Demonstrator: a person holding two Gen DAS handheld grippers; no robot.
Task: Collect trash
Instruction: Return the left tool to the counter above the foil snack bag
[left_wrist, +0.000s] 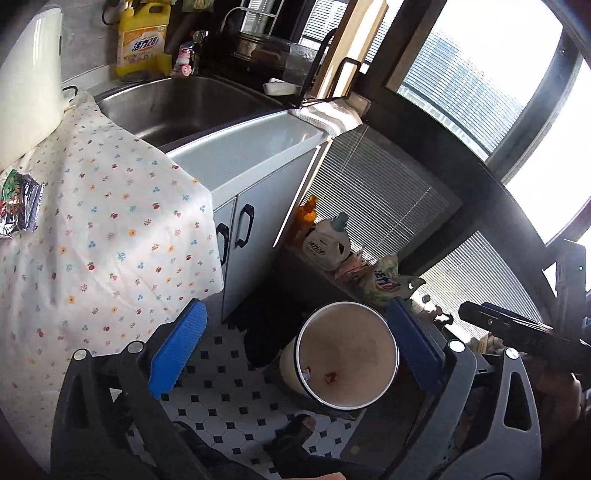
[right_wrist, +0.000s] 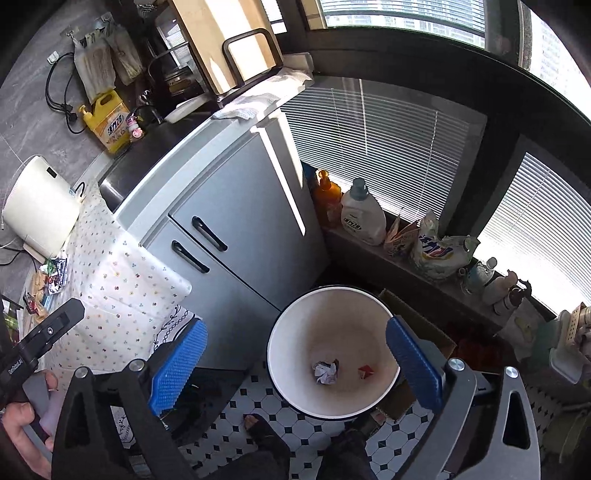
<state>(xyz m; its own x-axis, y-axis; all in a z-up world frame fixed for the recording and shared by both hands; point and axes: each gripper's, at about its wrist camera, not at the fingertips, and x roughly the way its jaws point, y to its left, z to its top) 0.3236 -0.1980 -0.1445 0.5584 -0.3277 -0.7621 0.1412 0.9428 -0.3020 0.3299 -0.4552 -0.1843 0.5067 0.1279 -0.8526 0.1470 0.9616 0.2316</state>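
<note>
A round white waste bin (right_wrist: 295, 332) with a dark rim stands on the tiled floor below both grippers. On its bottom lie a crumpled silver-white wrapper (right_wrist: 325, 372) and a small red scrap (right_wrist: 365, 371). My right gripper (right_wrist: 295, 365) hangs above the bin, jaws wide open, nothing between the blue pads. My left gripper (left_wrist: 295, 354) is also open and empty, with the bin (left_wrist: 347, 332) seen between its pads and the red scrap (left_wrist: 331, 377) inside. More foil wrappers (left_wrist: 20, 203) lie on the flowered cloth at the left; the same wrappers (right_wrist: 51, 273) show in the right wrist view.
A steel sink (left_wrist: 184, 107) and grey cabinet (right_wrist: 236, 221) stand left of the bin. Detergent bottles (right_wrist: 362, 214) and bags line the window ledge. A cardboard box (right_wrist: 417, 317) sits beside the bin. The person's feet (right_wrist: 258, 424) are on the floor tiles.
</note>
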